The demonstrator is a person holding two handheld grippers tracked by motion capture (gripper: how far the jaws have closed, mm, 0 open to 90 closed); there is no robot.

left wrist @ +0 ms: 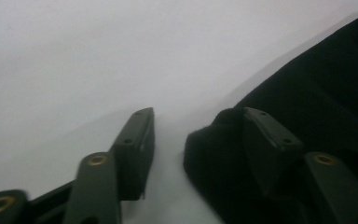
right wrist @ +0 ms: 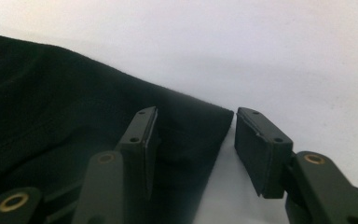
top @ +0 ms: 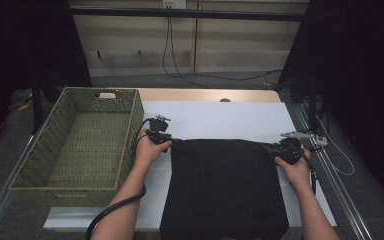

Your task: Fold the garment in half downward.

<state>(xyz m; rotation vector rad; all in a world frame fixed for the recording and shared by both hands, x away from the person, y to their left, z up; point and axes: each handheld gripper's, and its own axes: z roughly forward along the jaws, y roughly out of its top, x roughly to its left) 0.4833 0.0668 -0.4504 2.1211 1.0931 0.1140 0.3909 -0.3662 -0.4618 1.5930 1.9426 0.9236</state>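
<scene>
Both grippers sit at the far corners of the black cloth (top: 225, 185), which lies flat on the white sheet (top: 220, 120) beside the basket (top: 80, 145). Left gripper (left wrist: 193, 135) has its jaws apart around the corner, not pressing it. Right gripper (right wrist: 196, 135) is also apart, with the corner between its jaws.

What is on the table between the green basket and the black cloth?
Between the woven basket and the black cloth, the high view shows bare white table cover, crossed by the person's left forearm, hand and left gripper.
</scene>
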